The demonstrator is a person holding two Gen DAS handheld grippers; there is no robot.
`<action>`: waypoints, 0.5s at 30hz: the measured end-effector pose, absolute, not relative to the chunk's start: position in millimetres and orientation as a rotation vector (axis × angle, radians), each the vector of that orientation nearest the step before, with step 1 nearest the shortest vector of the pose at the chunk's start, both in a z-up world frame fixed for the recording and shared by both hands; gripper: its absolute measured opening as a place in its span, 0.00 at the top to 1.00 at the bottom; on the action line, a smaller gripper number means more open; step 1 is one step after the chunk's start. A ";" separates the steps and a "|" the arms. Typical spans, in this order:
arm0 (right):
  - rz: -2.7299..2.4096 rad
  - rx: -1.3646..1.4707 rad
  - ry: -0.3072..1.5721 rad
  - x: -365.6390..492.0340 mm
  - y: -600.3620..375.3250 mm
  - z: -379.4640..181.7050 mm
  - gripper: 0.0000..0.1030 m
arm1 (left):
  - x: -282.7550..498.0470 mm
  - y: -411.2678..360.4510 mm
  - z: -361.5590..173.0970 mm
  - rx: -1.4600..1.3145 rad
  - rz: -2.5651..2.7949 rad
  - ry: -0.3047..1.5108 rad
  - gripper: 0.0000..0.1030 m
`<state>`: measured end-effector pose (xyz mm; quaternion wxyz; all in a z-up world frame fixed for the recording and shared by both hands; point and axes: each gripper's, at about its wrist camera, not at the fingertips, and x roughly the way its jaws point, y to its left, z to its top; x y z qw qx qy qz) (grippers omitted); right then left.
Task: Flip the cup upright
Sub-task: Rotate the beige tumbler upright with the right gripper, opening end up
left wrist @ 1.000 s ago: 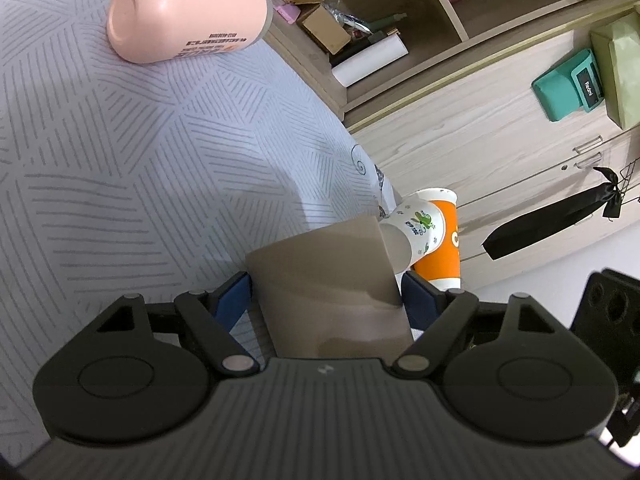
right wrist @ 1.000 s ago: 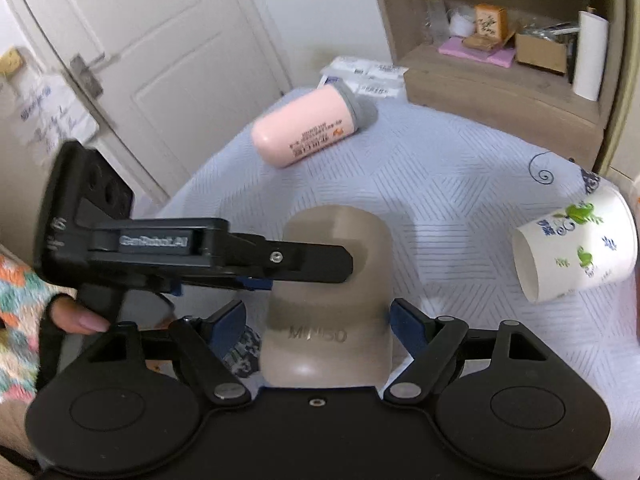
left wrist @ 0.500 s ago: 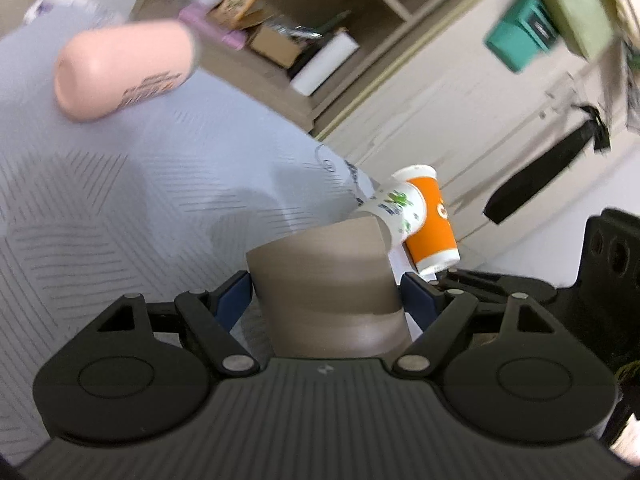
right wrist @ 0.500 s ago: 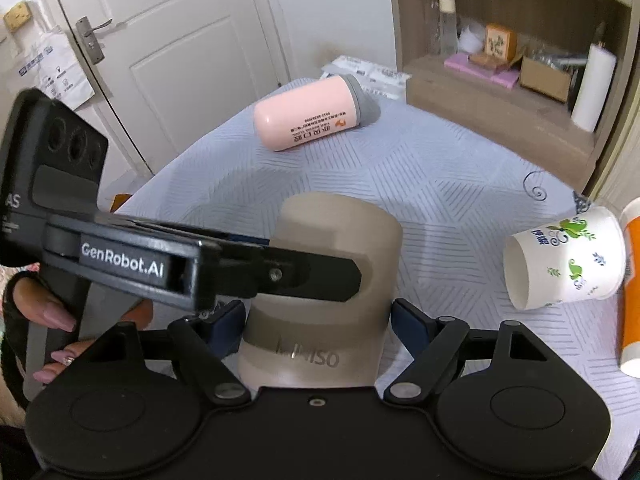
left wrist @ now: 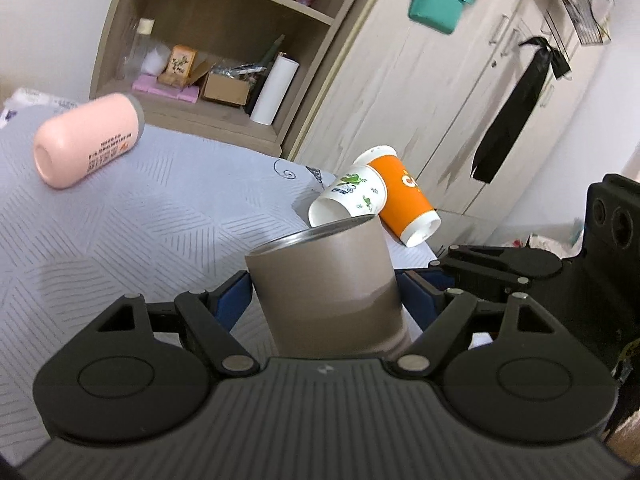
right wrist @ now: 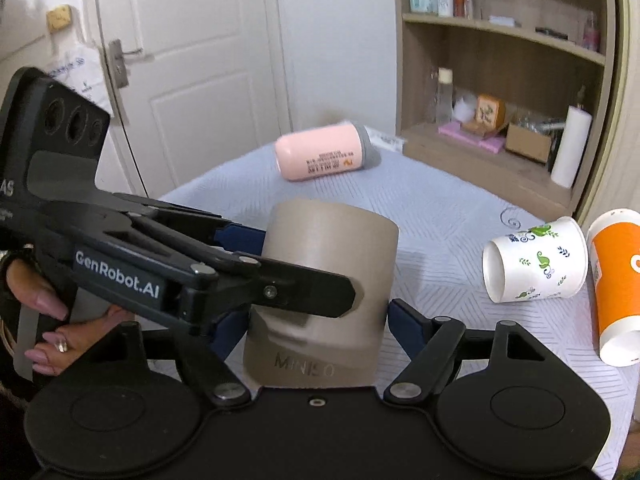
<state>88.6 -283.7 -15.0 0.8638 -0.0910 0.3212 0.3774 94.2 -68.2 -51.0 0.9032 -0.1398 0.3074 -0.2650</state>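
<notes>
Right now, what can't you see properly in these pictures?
- Brown cup: its bottom is hidden behind the claw's black body in both views.
- Left claw: the cup covers its fingertips.
- Right claw: whether it touches the cup is unclear.
- Orange cup: cut off by the right view's edge.
- Pink bottle: its label print is too small.

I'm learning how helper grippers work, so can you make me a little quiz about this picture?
1. True or false: the pink flask lies on its side on the table.
2. What does the left gripper hold between its fingers? A a spoon; B the brown MINISO tumbler; C a plate.
3. Fill in: the white leaf-print paper cup lies on its side next to the ____ paper cup.

Key: 1 true. 2 B. 3 orange: the orange paper cup lies right beside it.
</notes>
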 end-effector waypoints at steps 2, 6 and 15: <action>0.793 -0.210 0.640 81.4 -283.2 -16.7 0.22 | 87.5 -72.4 -47.2 -0.238 -0.551 0.623 0.22; 0.779 -0.240 0.601 70.4 -281.4 -16.9 0.22 | 80.6 -78.4 -40.6 -0.167 -0.558 0.622 0.22; 0.757 -0.229 0.561 66.0 -281.4 -21.7 0.22 | 84.1 -85.4 -30.3 -0.073 -0.563 0.646 0.22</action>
